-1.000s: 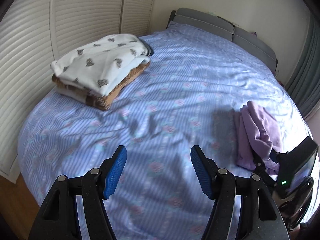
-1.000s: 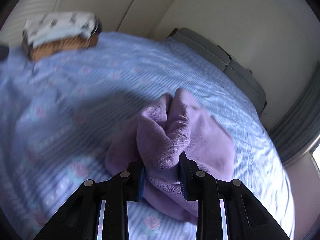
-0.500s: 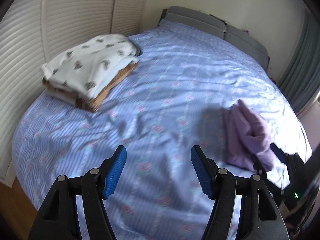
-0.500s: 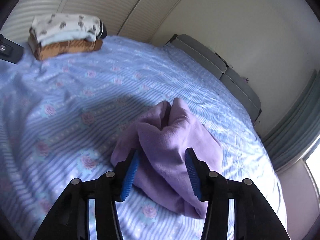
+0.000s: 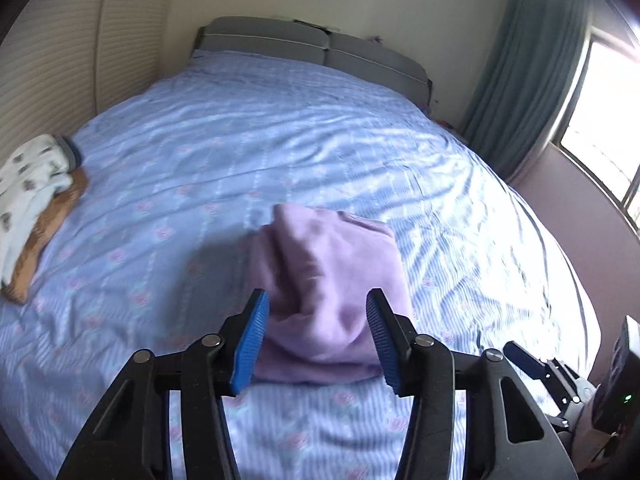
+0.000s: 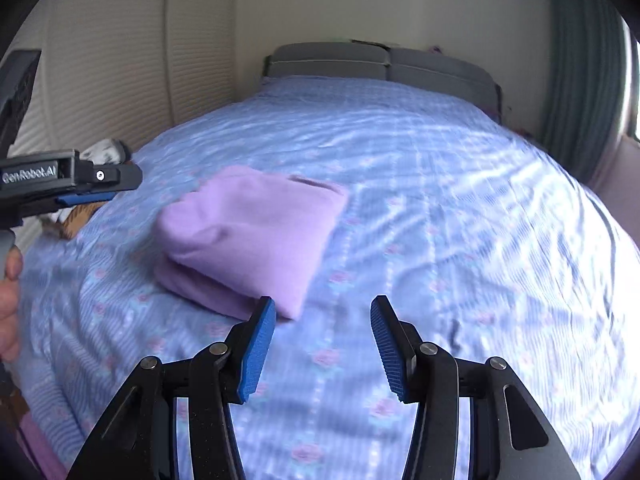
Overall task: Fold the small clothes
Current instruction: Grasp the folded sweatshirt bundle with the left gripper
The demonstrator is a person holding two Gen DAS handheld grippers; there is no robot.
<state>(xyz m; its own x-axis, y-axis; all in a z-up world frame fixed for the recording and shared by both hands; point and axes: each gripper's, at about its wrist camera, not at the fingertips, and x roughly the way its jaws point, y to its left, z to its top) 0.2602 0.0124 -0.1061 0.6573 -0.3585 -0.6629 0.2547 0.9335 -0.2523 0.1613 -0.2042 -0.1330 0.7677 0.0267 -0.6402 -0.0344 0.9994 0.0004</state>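
A folded lilac garment [image 5: 328, 280] lies on the blue flowered bedsheet [image 5: 280, 152]. My left gripper [image 5: 318, 338] is open, its blue pads on either side of the garment's near end, not closed on it. In the right wrist view the garment [image 6: 252, 232] lies ahead and left. My right gripper [image 6: 323, 350] is open and empty above the bare sheet, just right of the garment's near corner. The left gripper shows at the left edge of that view [image 6: 84, 188].
A stack of folded clothes, white printed on top of brown [image 5: 32, 200], lies at the bed's left edge. A grey headboard [image 5: 312, 44] is at the far end. A louvred wardrobe is on the left. A curtain and window [image 5: 592, 92] are on the right.
My right gripper opened, let go of the lilac garment and drew back to the right. My left gripper swung right, and its open jaws now bracket the garment.
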